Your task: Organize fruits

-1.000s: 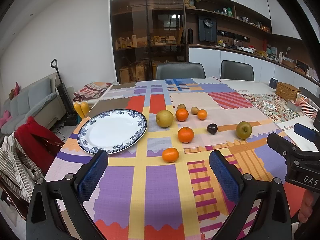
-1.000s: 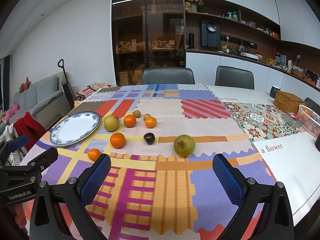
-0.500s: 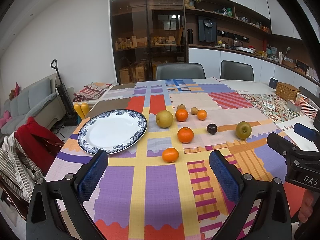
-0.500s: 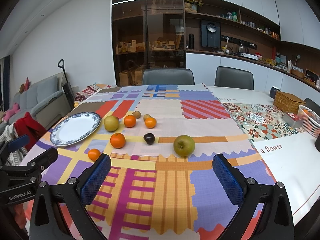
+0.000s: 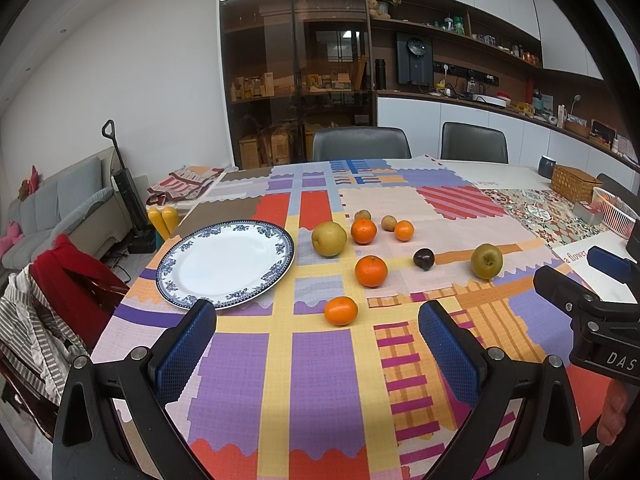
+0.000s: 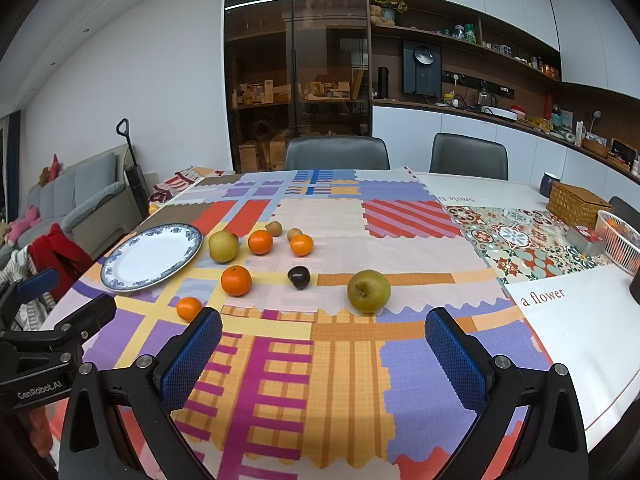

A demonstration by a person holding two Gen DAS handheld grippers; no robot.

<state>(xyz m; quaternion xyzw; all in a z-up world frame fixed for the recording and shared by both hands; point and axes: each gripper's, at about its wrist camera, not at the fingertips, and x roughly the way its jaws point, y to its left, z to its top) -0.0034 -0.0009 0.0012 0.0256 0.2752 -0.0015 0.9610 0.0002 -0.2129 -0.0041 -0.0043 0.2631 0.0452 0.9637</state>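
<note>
Left wrist view: we are holding the left gripper (image 5: 317, 344) spread wide with nothing between its blue pads, hovering over the near edge of the surface (image 5: 240, 380), which is wearing a patchwork cloth. Just beyond the pads a small orange (image 5: 340, 310) is sitting alone on the cloth. To its left a blue-rimmed white plate (image 5: 225, 263) is lying with no fruit on it. Further back a bigger orange (image 5: 371, 271) is resting near the middle, with a dark plum (image 5: 423, 259) to its right and a green apple (image 5: 486, 261) further right again. Behind those we are seeing a yellow pear (image 5: 329, 239) just beside the plate, another orange (image 5: 363, 231), a little orange (image 5: 403, 230) and two small brown fruits (image 5: 388, 222) at the back of the group. All the fruits are lying apart from one another and off the plate.

In the right wrist view we are holding the right gripper (image 6: 322, 354) spread open too, gripping nothing, low over the cloth with the apple (image 6: 368, 290) just ahead between its pads. At the far right a wicker box (image 6: 576, 204) and a white wire basket (image 6: 619, 240) are standing on the surface. Two grey chairs (image 6: 336, 153) are waiting at the far side.
</note>
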